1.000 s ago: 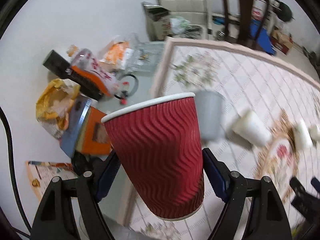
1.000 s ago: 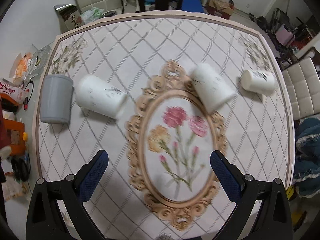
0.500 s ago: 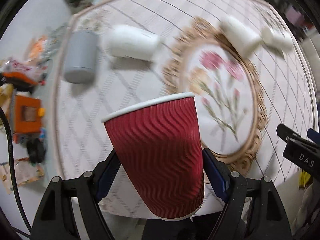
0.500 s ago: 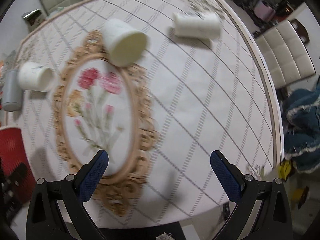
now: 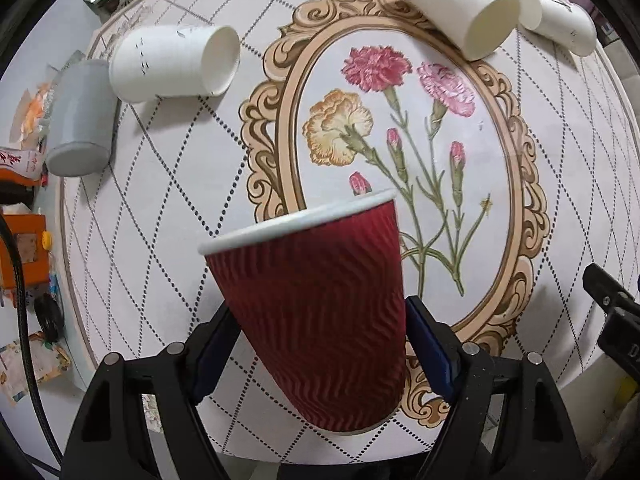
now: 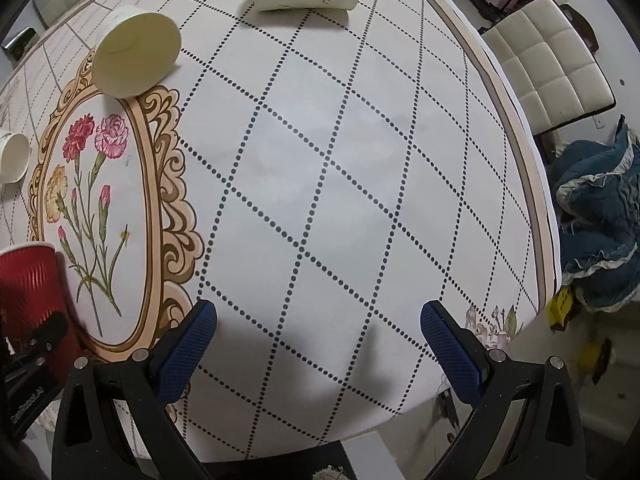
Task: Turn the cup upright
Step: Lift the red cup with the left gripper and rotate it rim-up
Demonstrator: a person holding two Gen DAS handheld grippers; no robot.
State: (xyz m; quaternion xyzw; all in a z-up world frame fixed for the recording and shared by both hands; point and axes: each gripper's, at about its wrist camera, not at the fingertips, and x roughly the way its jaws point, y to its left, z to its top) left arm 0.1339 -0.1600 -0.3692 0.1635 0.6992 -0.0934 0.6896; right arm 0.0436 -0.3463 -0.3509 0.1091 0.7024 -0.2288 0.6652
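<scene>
My left gripper (image 5: 320, 344) is shut on a red ribbed paper cup (image 5: 316, 304) with a white rim, mouth up and tilted slightly, low over the near edge of the table; whether its base touches the cloth I cannot tell. The cup also shows at the left edge of the right wrist view (image 6: 28, 292). My right gripper (image 6: 318, 344) is open and empty over the near right part of the table. Three white paper cups (image 5: 172, 64) (image 5: 456, 12) (image 5: 560, 20) and a grey cup (image 5: 78, 120) lie on their sides farther back.
The tablecloth (image 6: 340, 160) has a diamond grid and a flower medallion (image 5: 400, 128). Clutter lies on the floor left of the table (image 5: 24, 248). A white chair (image 6: 548, 64) and blue fabric (image 6: 596, 224) are to the right.
My left gripper swung from the floor clutter over the table and came lower and closer, still holding the red cup. My right gripper swung right toward the table's right side.
</scene>
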